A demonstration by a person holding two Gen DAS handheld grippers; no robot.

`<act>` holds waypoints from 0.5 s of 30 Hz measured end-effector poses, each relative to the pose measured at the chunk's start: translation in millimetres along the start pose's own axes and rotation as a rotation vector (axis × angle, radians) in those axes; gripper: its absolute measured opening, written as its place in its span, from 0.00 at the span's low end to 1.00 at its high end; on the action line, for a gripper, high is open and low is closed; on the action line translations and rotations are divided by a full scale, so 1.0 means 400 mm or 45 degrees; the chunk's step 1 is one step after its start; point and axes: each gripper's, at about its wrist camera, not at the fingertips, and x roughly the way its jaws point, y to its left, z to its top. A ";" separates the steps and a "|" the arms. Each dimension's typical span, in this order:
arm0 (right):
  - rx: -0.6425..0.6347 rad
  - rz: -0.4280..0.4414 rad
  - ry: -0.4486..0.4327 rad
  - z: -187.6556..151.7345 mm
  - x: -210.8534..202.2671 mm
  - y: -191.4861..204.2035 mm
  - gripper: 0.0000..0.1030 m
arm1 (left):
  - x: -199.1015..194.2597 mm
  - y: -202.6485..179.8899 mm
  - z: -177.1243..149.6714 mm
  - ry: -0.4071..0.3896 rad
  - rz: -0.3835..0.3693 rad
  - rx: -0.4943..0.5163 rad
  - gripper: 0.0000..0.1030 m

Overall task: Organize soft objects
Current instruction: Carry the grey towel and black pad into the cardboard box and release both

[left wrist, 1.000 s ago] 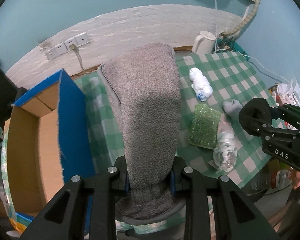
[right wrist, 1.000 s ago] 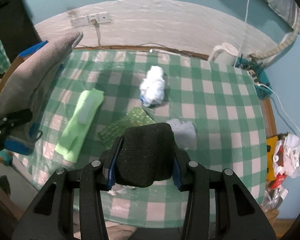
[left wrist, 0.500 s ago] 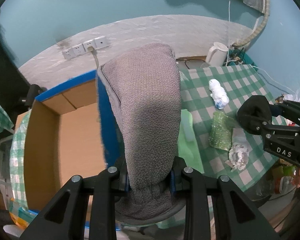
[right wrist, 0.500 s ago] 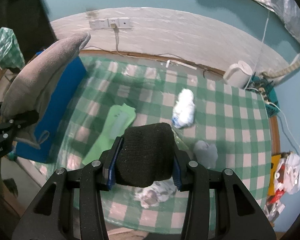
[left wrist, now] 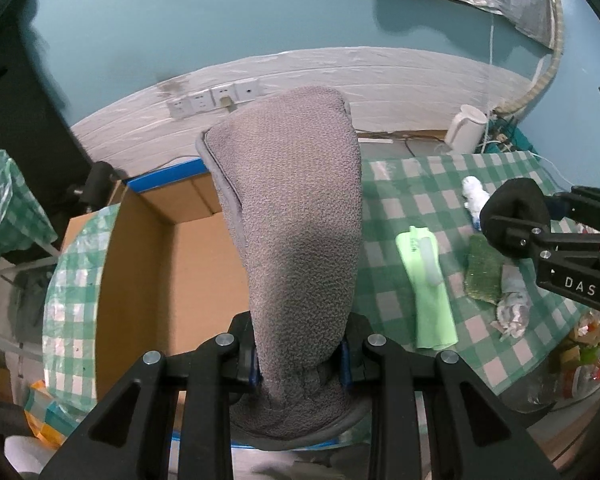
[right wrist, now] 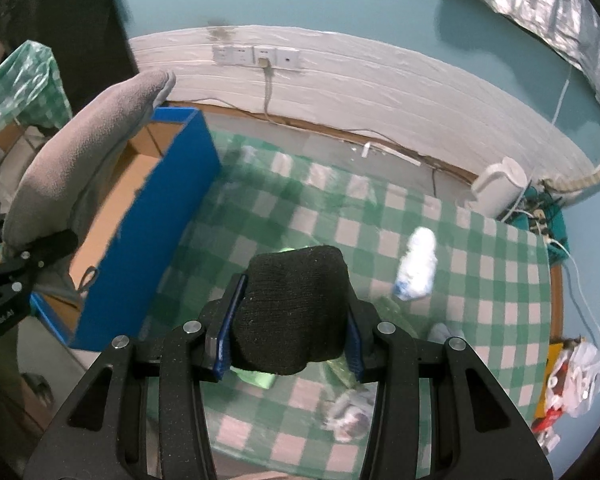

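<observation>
My left gripper [left wrist: 298, 364] is shut on a grey fleece slipper [left wrist: 292, 220] and holds it upright over the open cardboard box with blue sides [left wrist: 148, 280]. The slipper also shows at the left of the right wrist view [right wrist: 80, 160], above the box [right wrist: 148, 232]. My right gripper [right wrist: 290, 344] is shut on a black knitted bundle [right wrist: 292, 312], above the green checked tablecloth [right wrist: 480, 280]; it shows at the right of the left wrist view [left wrist: 516, 216]. On the cloth lie a light green cloth [left wrist: 428, 272], a white bundle [right wrist: 416, 264], a green scouring pad [left wrist: 482, 272] and a crumpled white rag [left wrist: 512, 308].
A white kettle [right wrist: 498, 188] and cables stand at the table's back right corner. Wall sockets [left wrist: 216, 96] sit on the white panel behind. Bags and packets [right wrist: 572, 384] lie off the table's right edge. A second checked cover [left wrist: 4, 208] is at far left.
Both grippers have moved left with their loads. The slipper now hangs over the box opening, and the box has come into the right wrist view.
</observation>
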 end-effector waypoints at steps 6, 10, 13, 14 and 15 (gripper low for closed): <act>-0.055 0.016 -0.007 0.037 0.006 0.072 0.41 | 0.010 0.064 -0.016 0.002 0.037 -0.031 0.28; -0.088 0.038 -0.002 0.061 0.015 0.124 0.41 | 0.020 0.108 -0.026 0.015 0.066 -0.058 0.28; -0.117 0.053 0.005 0.078 0.024 0.167 0.41 | 0.026 0.143 -0.035 0.025 0.077 -0.080 0.28; -0.127 0.058 0.006 0.084 0.027 0.183 0.41 | 0.028 0.150 -0.038 0.027 0.081 -0.086 0.28; -0.137 0.063 0.007 0.089 0.030 0.199 0.41 | 0.031 0.163 -0.043 0.031 0.087 -0.096 0.28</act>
